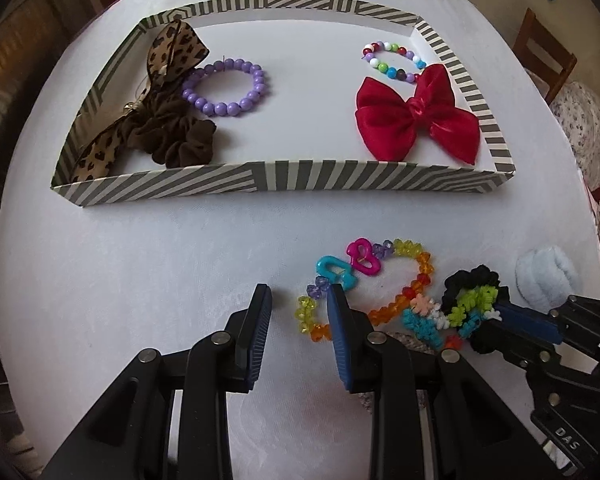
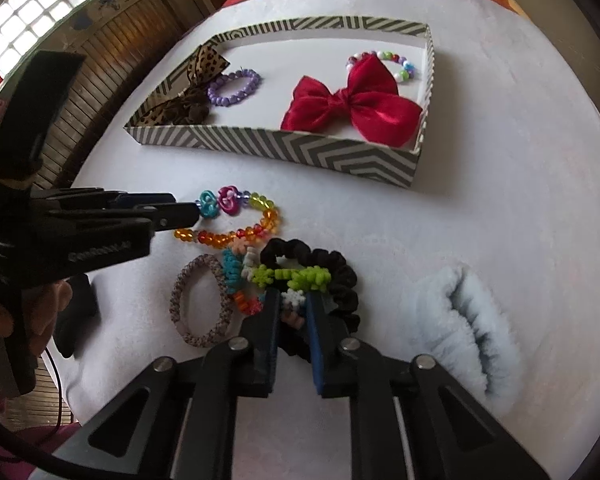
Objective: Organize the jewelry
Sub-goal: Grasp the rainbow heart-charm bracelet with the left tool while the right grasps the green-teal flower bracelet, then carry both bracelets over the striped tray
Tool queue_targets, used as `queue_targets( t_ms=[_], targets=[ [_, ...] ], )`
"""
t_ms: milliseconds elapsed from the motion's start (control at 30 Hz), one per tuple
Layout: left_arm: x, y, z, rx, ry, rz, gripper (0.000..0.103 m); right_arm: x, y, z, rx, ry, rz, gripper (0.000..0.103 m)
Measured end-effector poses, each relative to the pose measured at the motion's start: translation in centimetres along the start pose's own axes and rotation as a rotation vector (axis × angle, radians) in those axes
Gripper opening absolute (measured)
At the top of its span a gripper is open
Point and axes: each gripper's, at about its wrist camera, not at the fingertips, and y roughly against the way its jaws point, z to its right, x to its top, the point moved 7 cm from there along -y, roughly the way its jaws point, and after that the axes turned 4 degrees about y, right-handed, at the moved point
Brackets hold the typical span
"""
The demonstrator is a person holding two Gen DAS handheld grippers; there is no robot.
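Braided hair tie (image 2: 201, 300) shows only from the right wrist.

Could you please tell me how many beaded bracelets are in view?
3: a purple bracelet and a multicoloured bracelet in the striped tray, and a translucent-bead bracelet on the table.

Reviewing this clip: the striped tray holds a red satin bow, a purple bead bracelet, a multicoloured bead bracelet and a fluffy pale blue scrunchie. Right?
Not quite. The fluffy pale blue scrunchie lies on the white tabletop, outside the striped tray. The right wrist view shows it. The red satin bow, purple bead bracelet and multicoloured bead bracelet are inside.
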Motion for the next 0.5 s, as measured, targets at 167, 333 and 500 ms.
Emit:
queue_targets(
  t_ms=[167,333,500],
  targets=[
    [0.6,0.0,-0.3,-0.054,0.003,0.011,0.003,0.6,2.2,-0.6,0.034,0.001,0.050,0.013],
    [0.7,0.9,-0.9,-0.112,0.027,0.010,0.002,1.5,4.8,-1.2,0.074,-0.009,0.103,0.013],
    [0.8,3.9,-0.9,-0.135,0.014,0.054,0.002,2.9,7.6,-1.9,0.105,-0.012,0.163,0.013]
  ],
)
